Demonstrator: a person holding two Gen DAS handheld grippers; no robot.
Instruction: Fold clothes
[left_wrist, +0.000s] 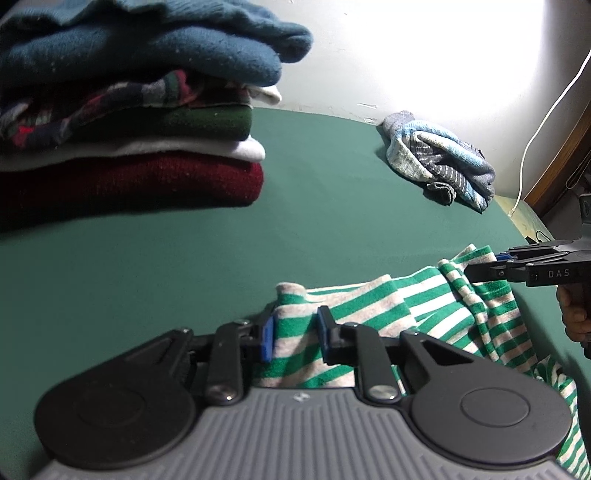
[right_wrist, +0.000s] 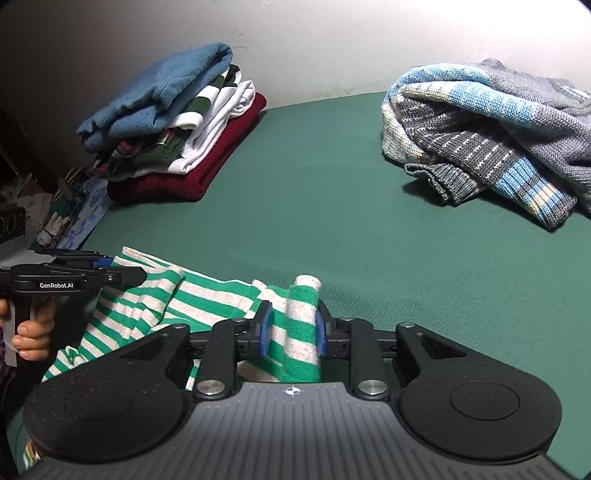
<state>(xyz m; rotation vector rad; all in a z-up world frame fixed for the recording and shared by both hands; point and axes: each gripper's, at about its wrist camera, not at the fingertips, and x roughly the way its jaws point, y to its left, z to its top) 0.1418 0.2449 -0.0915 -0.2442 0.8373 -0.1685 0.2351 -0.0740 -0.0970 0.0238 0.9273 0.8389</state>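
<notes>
1. A stack of folded clothes (right_wrist: 173, 136) sits at the far left of the green desk (right_wrist: 295, 221), against the wall: a blue sweater on top, white, green and plaid layers under it, a dark red knit at the bottom.
2. The left claw (left_wrist: 295, 338) is narrowed onto a bunched fold of the green-and-white striped garment (left_wrist: 369, 306); the blue pads (left_wrist: 267, 338) press the cloth from both sides. In the right wrist view a person's hand (right_wrist: 31, 334) grips this tool's handle, and its side reads "GenRobot.AI".
3. The striped garment lies at the near edge of the desk, its long axis running left to right between the two claws. Each claw holds one end, so neither is the nearer; the cloth sags in loose folds between them.
4. The right claw (right_wrist: 291, 328) is likewise narrowed on a rolled edge of the same garment, pads (right_wrist: 264, 328) touching the fabric. Seen from the left wrist, its body carries the partial lettering "DAS".
5. Judgement: the coming move depends on the open desk lying straight ahead of both claws, beyond the garment.
6. An unfolded grey-and-blue knit (right_wrist: 498, 140) lies heaped at the far right, well apart. A white cable (left_wrist: 546, 122) hangs by the wall.
</notes>
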